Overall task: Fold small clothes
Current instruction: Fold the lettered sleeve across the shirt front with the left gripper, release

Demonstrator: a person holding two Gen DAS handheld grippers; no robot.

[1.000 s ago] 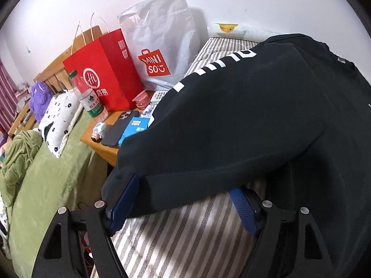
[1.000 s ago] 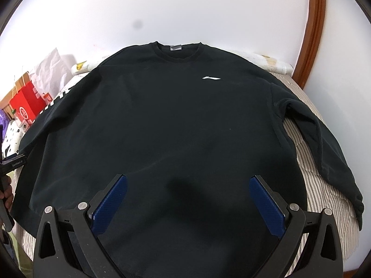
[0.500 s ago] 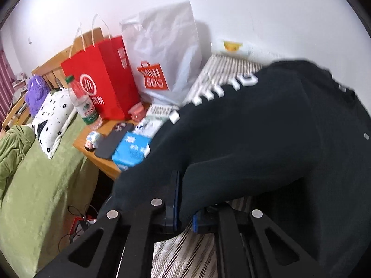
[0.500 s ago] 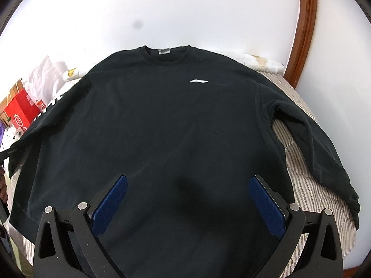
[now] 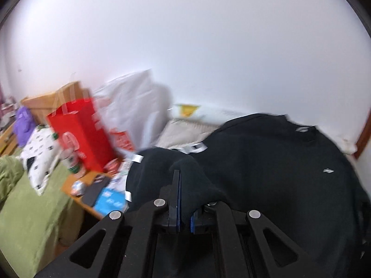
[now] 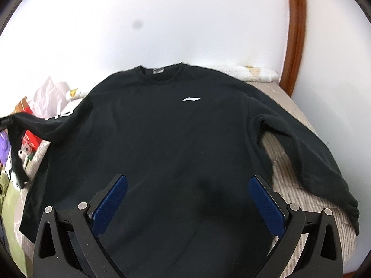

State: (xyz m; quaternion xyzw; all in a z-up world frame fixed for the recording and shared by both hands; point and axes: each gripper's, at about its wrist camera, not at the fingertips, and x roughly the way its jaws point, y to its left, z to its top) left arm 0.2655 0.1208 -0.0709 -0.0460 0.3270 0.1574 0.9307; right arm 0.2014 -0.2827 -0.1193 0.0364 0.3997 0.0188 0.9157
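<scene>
A black long-sleeved sweatshirt (image 6: pixel 180 143) with a small white chest logo lies face up on a striped mattress (image 6: pixel 289 178). My left gripper (image 5: pixel 184 199) is shut on the end of its left sleeve (image 5: pixel 167 173) and holds it lifted off the bed. In the right wrist view that sleeve (image 6: pixel 34 125) hangs raised at the far left. My right gripper (image 6: pixel 187 199) is open and empty, hovering above the sweatshirt's lower hem. The right sleeve (image 6: pixel 308 153) lies flat toward the bed's right edge.
A small wooden table (image 5: pixel 76 185) left of the bed holds a red paper bag (image 5: pixel 81 136), a white plastic bag (image 5: pixel 136 106), a bottle and a phone. A green blanket (image 5: pixel 30 213) and a spotted pillow (image 5: pixel 39 153) lie further left. A wall stands behind.
My left gripper closed on the sleeve cuff and lifted it up and toward the sweatshirt's body. My right gripper stayed open and rose slightly above the hem.
</scene>
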